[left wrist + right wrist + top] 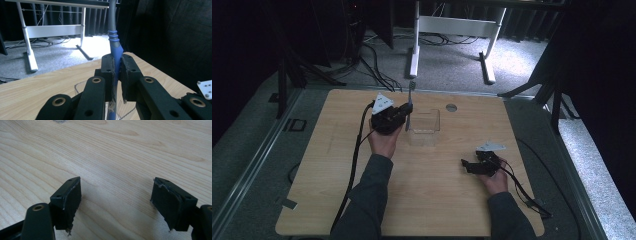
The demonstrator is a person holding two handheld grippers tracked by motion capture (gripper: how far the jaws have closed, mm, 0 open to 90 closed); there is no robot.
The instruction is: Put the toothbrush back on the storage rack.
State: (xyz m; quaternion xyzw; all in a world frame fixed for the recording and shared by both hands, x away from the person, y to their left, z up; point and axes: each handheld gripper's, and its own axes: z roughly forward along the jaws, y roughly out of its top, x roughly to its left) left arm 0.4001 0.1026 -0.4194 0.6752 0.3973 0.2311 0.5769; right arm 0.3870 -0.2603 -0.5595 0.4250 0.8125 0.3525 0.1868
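On the wooden table [422, 190] sits a clear box [424, 127]. The left gripper [404, 114], just beside its left edge, is clamped on a blue-handled utensil [114, 47] standing upright. The right gripper [468, 166] rests near the table's right edge, jaws apart, holding nothing.

Dim, dark surroundings; soft shadows, slight blur

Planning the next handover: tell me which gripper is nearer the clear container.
Left. The left gripper is beside the clear container, holding a blue-handled utensil; the right gripper rests apart, nearer the person.
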